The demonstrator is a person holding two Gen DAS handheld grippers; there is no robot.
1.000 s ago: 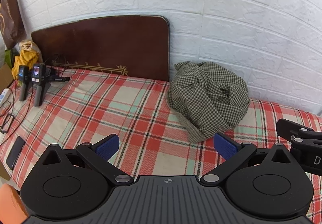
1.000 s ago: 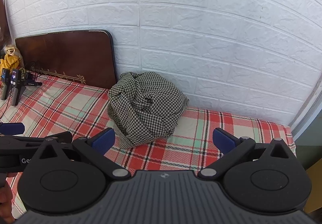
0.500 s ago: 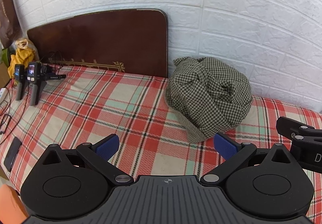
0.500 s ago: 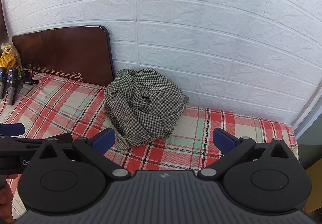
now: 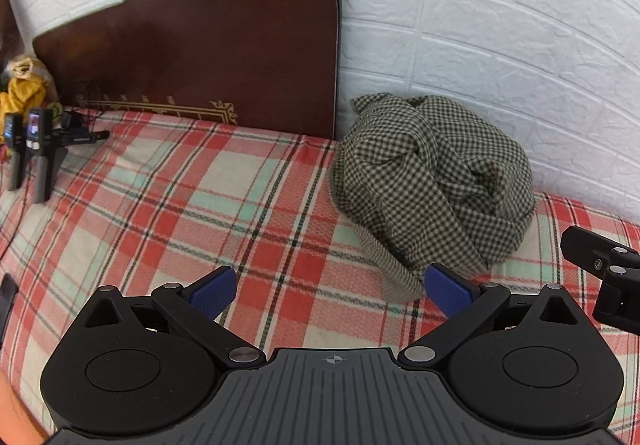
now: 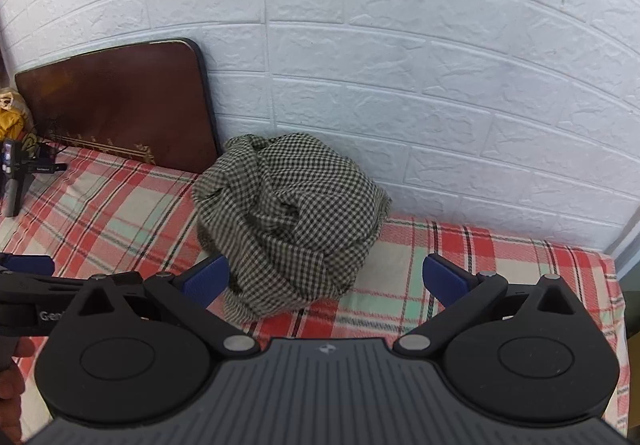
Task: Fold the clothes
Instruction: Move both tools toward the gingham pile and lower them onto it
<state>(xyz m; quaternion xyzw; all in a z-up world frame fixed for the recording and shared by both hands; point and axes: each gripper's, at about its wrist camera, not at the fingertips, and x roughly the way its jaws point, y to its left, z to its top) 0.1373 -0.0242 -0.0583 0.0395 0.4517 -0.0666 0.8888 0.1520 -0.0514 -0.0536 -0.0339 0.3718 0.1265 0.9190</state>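
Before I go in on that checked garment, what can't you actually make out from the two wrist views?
- Checked garment: bunched in a heap in both views; type, collar and sleeves lost in its own folds.
- Its near hem: left wrist view, partly behind the left gripper finger.
- Right gripper: left wrist view shows only a piece at the right edge.
- Small handheld devices: screens too small to read.
- Bed: near edge hidden by gripper bodies.

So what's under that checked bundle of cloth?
The checked cloth sits bunched on the red plaid bedsheet, which shows all around it. Directly beneath the heap is covered, so anything hidden there can't be seen. Behind it stands the white brick wall.
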